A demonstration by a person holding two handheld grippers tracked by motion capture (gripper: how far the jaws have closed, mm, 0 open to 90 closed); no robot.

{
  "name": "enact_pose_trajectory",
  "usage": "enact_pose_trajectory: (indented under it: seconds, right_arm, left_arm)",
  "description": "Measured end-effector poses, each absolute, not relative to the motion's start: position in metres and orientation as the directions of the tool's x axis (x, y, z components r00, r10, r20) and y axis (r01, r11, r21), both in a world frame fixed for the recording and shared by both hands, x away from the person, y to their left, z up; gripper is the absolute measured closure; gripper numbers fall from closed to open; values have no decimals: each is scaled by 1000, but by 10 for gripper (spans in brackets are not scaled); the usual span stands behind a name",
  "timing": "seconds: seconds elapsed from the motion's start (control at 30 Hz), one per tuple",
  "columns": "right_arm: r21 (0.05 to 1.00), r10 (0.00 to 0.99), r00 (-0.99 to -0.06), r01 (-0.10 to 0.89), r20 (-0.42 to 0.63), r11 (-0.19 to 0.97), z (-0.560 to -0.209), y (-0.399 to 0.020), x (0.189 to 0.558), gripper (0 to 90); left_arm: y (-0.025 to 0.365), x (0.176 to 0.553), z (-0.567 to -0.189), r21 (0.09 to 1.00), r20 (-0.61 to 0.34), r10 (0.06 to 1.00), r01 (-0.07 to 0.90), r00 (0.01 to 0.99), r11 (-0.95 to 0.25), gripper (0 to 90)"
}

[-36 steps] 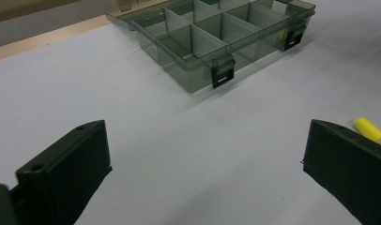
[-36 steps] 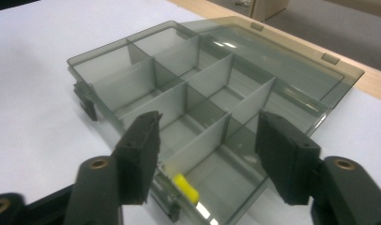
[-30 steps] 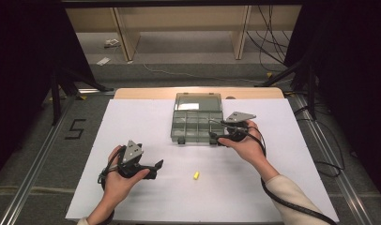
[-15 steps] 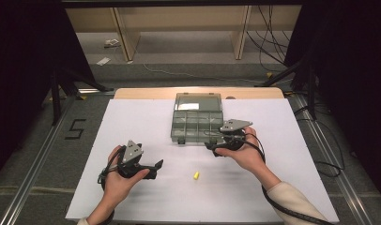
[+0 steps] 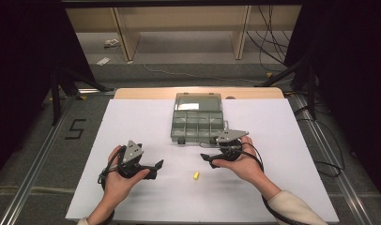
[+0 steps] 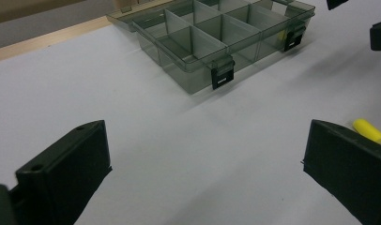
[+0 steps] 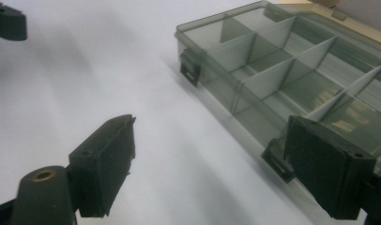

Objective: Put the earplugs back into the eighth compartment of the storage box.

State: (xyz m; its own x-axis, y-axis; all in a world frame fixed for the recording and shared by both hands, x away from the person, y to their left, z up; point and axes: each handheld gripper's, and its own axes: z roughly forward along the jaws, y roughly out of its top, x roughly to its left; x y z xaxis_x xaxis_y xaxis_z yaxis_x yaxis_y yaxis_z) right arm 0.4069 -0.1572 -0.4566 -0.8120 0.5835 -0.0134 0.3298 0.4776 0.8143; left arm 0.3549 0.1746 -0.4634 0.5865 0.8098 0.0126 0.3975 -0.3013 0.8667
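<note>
The right hand-held gripper [image 5: 213,160] is hovering with its jaws spread wide and nothing between them, just at the near edge of the compartment box [image 5: 198,123], which is sitting open at about 12 o'clock on the white table [image 5: 282,154]. Its jaws have just been opening. In the left gripper view a small yellow bit [image 6: 282,35] is lying inside a near compartment by the latch. Judged from this, a drop-off is wrapping up and the hand is turning toward the next piece. That piece, the yellow capsule [image 5: 196,175], is lying loose on the table at about 6 o'clock from the box, between the two hands. The left hand-held gripper [image 5: 156,168] is waiting wide open at 9 o'clock from the capsule. The next move calls for lowering open jaws astride the capsule and closing gently, since it looks prone to rolling.
</note>
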Motion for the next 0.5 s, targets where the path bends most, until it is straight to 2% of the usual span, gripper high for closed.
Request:
enact_pose_trajectory:
  seconds: [0.5]
  right_arm:
    - [802, 525, -851, 316, 4, 507, -466, -147, 383, 192]
  left_arm:
    - [173, 355, -463, 867, 14, 808, 396, 589, -304, 3]
